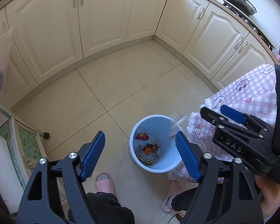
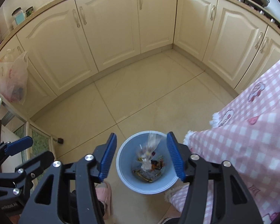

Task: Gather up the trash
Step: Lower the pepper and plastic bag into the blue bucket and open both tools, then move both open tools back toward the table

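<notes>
My right gripper point(image 2: 140, 155) hangs with fingers wide above the blue bin point(image 2: 125, 179), a clear bag point(image 2: 149, 149) blurred in mid-air over the wrappers point(image 2: 149, 171) inside. My left gripper point(image 1: 140, 156) gapes empty beside it. Cream cabinets point(image 2: 112, 28) line the far floor.

You can read "DAS" in raised letters on the black body of the right gripper point(image 1: 212, 114), seen from your left wrist view. From the right wrist view, the left gripper point(image 2: 18, 143) carries pale lettering on its lower body, cut off and blurred; it seems to end in "Robot.AI". Nothing else is legible.
</notes>
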